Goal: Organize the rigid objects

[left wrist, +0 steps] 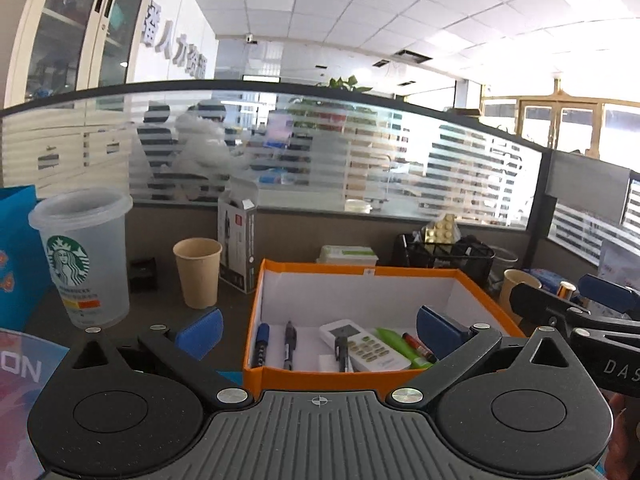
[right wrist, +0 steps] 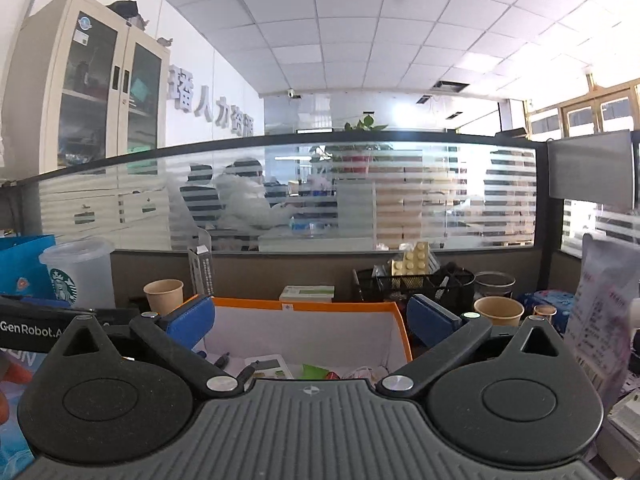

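An orange box (left wrist: pixel 476 285) with a white inside stands on the desk ahead. It holds a white remote (left wrist: pixel 362 345), a blue marker (left wrist: pixel 262 342), two dark pens (left wrist: pixel 289 342), a green pen (left wrist: pixel 396 343) and a red one (left wrist: pixel 418 347). My left gripper (left wrist: pixel 318 330) is open and empty, just in front of the box. My right gripper (right wrist: pixel 310 320) is open and empty above the box (right wrist: pixel 402 330); the remote (right wrist: pixel 270 366) shows below it. The right gripper also shows at the right edge of the left wrist view (left wrist: pixel 580 312).
A Starbucks cup (left wrist: pixel 86 256), a paper cup (left wrist: pixel 199 272) and an upright carton (left wrist: pixel 236 248) stand left of the box. A black mesh organizer (left wrist: pixel 444 256) and another paper cup (right wrist: pixel 498 312) are to the right. A glass partition runs behind.
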